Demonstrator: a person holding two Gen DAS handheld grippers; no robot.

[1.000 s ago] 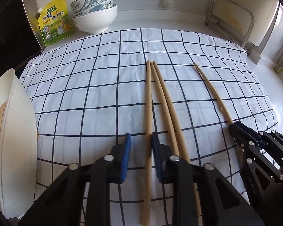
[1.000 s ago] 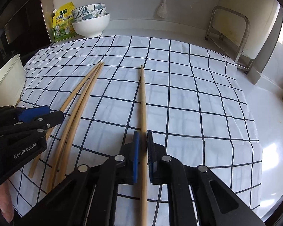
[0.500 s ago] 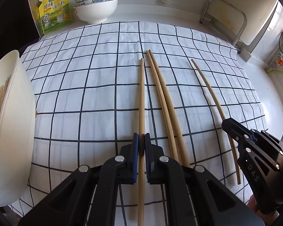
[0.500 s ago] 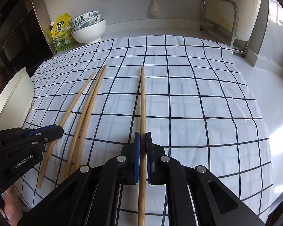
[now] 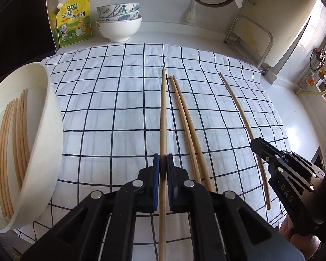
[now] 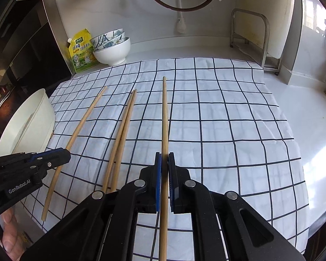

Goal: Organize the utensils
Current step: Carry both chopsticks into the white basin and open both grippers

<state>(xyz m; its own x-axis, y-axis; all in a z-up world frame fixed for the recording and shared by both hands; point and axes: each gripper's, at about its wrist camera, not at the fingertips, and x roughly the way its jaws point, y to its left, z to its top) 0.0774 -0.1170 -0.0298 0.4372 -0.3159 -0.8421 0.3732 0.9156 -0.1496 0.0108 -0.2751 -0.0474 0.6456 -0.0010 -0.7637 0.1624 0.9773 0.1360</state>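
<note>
My left gripper (image 5: pixel 162 163) is shut on a wooden chopstick (image 5: pixel 163 113) and holds it above the checked cloth (image 5: pixel 110 117). My right gripper (image 6: pixel 164 161) is shut on another chopstick (image 6: pixel 164 117), also lifted. Two more chopsticks (image 5: pixel 185 117) lie side by side on the cloth between the grippers; they also show in the right wrist view (image 6: pixel 123 128). A white oval tray (image 5: pixel 50 113) at the left holds several chopsticks (image 5: pixel 10 143). The right gripper shows in the left wrist view (image 5: pixel 256 144), the left gripper in the right wrist view (image 6: pixel 64 153).
A stack of bowls (image 5: pixel 119 25) and a yellow pouch (image 5: pixel 74 24) stand at the back left against the wall. A metal rack (image 5: pixel 247 32) stands at the back right. The white counter (image 5: pixel 293 117) runs along the cloth's right side.
My left gripper closed on the leftmost of three chopsticks. Both grippers have risen with their chopsticks, and the view has widened to show the tray's inside.
</note>
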